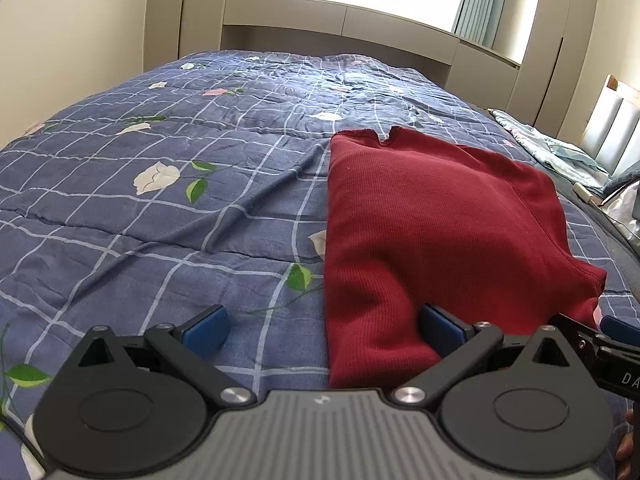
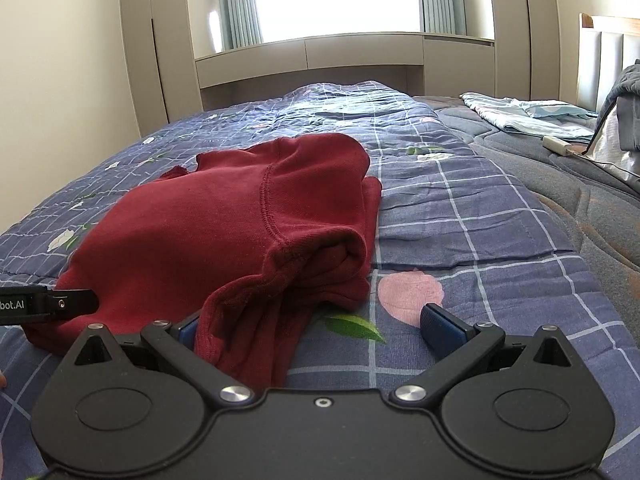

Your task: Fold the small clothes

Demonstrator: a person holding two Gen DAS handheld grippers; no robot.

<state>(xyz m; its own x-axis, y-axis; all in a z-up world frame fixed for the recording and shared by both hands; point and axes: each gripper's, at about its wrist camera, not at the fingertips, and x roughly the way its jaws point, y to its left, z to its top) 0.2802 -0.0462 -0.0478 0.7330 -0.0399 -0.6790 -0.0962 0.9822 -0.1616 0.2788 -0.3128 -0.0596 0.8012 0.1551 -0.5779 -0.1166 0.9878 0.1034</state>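
Bedroom, bright window ahead, pale built-in cabinets under it. Working on a bed (image 1: 160, 220) covered in a blue grid-check quilt with printed flowers and leaves; quilt is soft and rumpled, stitched seams running across.

Red garment (image 1: 420, 220) lies flat on the quilt, ahead of my left gripper (image 1: 320, 330) and to its right, the near edge running under the right finger. Left gripper is spread wide, nothing held; left pad over bare quilt, right pad over the cloth.

From the right wrist view the same garment sits ahead and left of my right gripper (image 2: 312, 330), also spread wide and empty. The near hem passes just inside its left finger (touching or only overlapping, I cannot tell).

Progress: garment already doubled into a rough rectangle, sleeve folded over the top, layers stacked at the right edge. Judging from that, at least one fold remains, plus squaring up the bunched near corner.

Fabric: fine ribbed knit, dark red, matte, overlocked armhole seam visible, hem thick and rolled. Likely slumps rather than creases sharply.
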